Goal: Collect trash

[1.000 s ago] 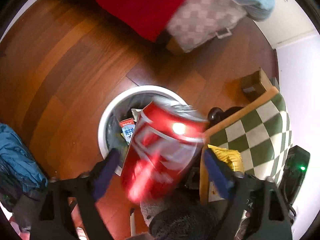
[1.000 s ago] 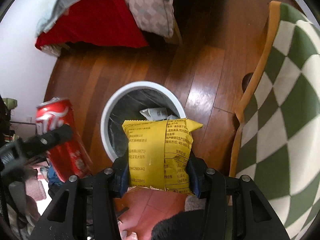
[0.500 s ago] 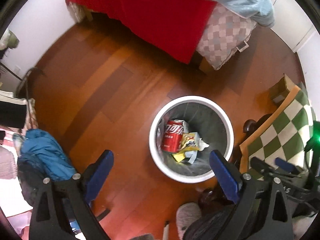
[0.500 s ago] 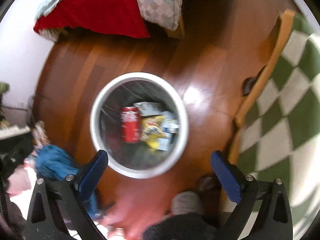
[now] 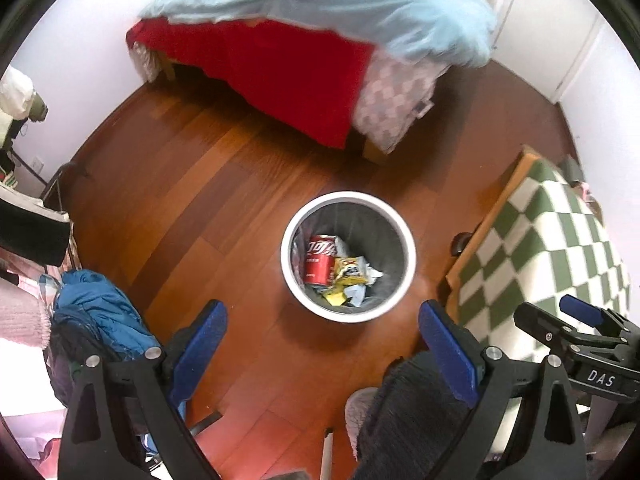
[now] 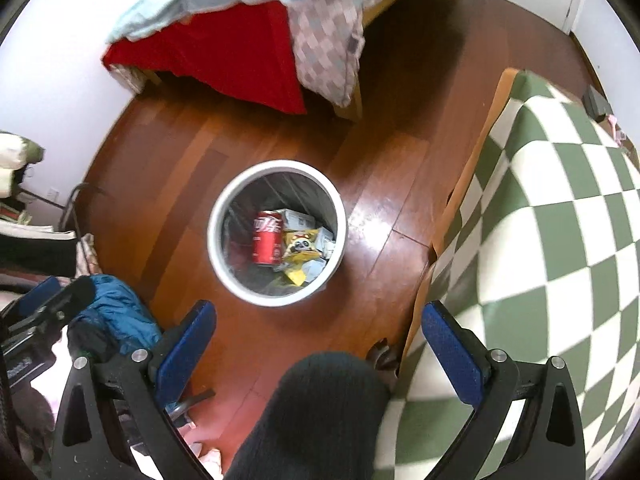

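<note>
A home bedroom: bed (image 5: 304, 60), wooden floor (image 5: 192, 208), heaped clothes (image 5: 100, 320).

I see a floor (image 5: 224, 200) of reddish-brown wood planks, polished enough to throw a bright glare beside the bin (image 6: 276, 299), whose rim looks like smooth white plastic with a thin grey liner inside. The red can (image 6: 267, 242) in it is glossy metal; the yellow snack bag (image 6: 300, 249) next to it is shiny, crinkled film. My left gripper (image 5: 324, 350) has matt black plastic arms, bright metal screws and blue pads (image 5: 448, 354) with a fine, rubbery texture. The chequered green-and-cream cover (image 6: 560, 240) is soft woven cloth.
</note>
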Motion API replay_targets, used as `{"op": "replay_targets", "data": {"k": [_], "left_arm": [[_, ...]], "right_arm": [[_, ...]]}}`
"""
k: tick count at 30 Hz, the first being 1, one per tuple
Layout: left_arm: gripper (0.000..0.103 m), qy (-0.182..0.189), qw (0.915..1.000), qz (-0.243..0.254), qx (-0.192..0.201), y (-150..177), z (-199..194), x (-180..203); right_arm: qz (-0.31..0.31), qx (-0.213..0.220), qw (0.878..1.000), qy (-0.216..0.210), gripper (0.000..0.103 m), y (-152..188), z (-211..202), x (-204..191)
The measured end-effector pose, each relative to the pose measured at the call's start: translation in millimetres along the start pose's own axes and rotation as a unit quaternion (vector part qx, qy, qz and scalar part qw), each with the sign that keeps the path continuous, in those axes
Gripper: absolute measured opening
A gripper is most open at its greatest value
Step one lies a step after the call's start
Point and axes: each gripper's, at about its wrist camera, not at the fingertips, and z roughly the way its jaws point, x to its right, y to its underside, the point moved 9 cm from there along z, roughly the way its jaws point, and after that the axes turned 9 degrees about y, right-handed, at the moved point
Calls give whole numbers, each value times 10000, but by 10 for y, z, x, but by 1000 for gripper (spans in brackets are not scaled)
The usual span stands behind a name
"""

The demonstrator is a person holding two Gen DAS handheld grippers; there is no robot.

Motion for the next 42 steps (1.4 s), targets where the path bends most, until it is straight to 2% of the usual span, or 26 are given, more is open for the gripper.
{"op": "replay_targets", "data": {"k": [11, 21, 32, 42], "left_arm": [[97, 506, 9957, 212, 751, 99, -1119, 326], [97, 1030, 9888, 203, 1061, 174, -1717, 512], [97, 1252, 9831, 344, 1293, 263, -2187, 584], [97, 1365, 9803, 374, 1377, 303, -2313, 591]], "right_arm": [[-88, 822, 9943, -677, 103, 295, -1422, 74], [-234, 1246, 9841, -1248, 103, 543, -2367, 107], [-546, 1375, 9762, -1584, 103, 684, -2933, -84], [-612, 1438, 9733, -1680, 103, 716, -3131, -146]]}}
